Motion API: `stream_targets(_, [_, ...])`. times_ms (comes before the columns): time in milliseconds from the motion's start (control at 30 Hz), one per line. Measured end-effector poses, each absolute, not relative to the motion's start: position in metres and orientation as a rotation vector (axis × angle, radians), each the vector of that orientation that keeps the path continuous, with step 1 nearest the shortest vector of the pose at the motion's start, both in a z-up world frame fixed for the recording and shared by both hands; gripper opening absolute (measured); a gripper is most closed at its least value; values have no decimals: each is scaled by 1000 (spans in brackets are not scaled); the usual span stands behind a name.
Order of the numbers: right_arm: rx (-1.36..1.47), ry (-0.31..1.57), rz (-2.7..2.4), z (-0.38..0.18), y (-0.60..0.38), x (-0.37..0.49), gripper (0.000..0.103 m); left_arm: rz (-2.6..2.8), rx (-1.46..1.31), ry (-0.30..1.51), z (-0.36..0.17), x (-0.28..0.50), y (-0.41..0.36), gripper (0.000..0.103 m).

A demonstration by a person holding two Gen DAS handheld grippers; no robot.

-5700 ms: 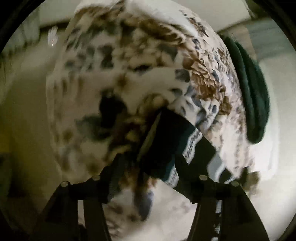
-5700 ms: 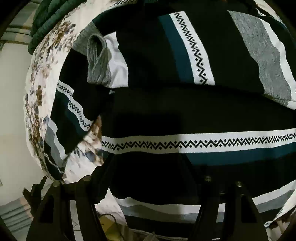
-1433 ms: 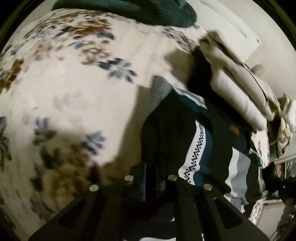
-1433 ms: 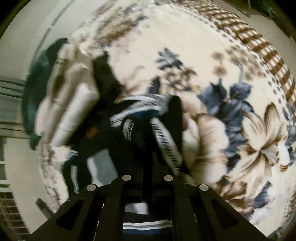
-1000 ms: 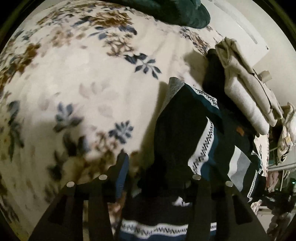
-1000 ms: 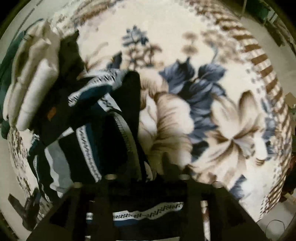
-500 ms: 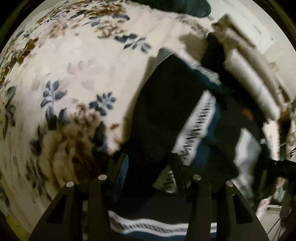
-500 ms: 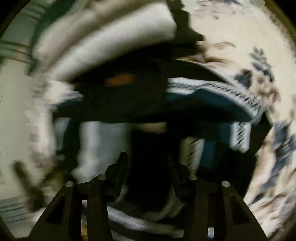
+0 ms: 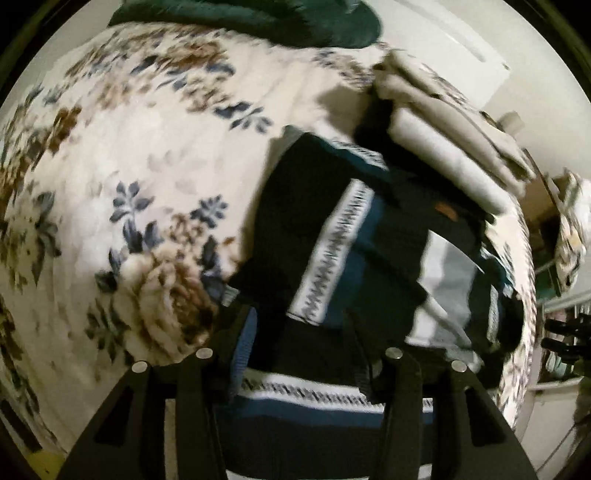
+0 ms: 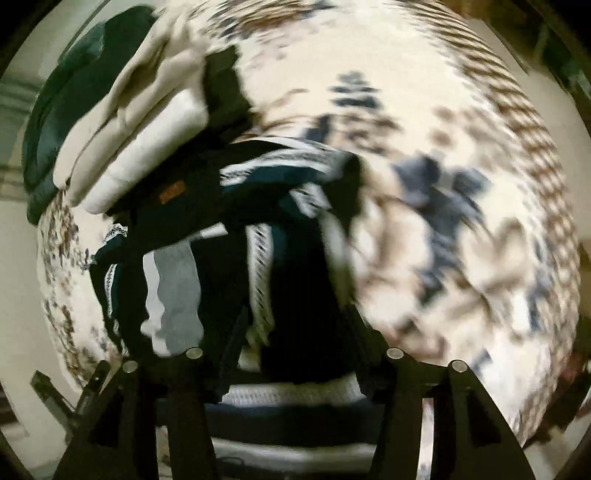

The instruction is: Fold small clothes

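We see striped garment (image 9: 343,236) lying crumpled on floral bedspread (image 9: 122,155), just beside stack of beige folded clothes (image 9: 447,147); dark green cloth (image 9: 258,18) beyond stack. Left gripper (image 9: 303,347) above garment's near edge, jaws just been opening, 2 fingers (image 9: 243,347) apart, fabric between them but unpressed; released. Right gripper (image 10: 295,350) likewise just been opening, spread over garment (image 10: 236,229), gripping nothing; view blurred.

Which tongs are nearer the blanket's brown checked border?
Right, probably: the brown checked border lies beyond the right tongs, upper right. The left tongs see none. Both tongs' jaws have just been opening, with the dark striped knit sweater between them.
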State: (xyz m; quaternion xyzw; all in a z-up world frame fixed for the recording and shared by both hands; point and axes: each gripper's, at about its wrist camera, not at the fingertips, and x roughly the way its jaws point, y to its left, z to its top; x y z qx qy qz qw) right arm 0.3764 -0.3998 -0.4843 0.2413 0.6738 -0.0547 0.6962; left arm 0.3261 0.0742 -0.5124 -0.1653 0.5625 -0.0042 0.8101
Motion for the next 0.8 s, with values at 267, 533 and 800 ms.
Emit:
stream_targets(267, [642, 1519, -151, -473, -499, 320, 61, -61, -308, 1222, -511, 278, -2, 55])
stream_targets(533, [777, 1495, 80, -540, -558, 396, 61, 101, -275, 1318, -544, 191, -106, 55])
stream_targets(800, [815, 1573, 330, -612, -520, 481, 61, 275, -307, 1349, -574, 153, -161, 55])
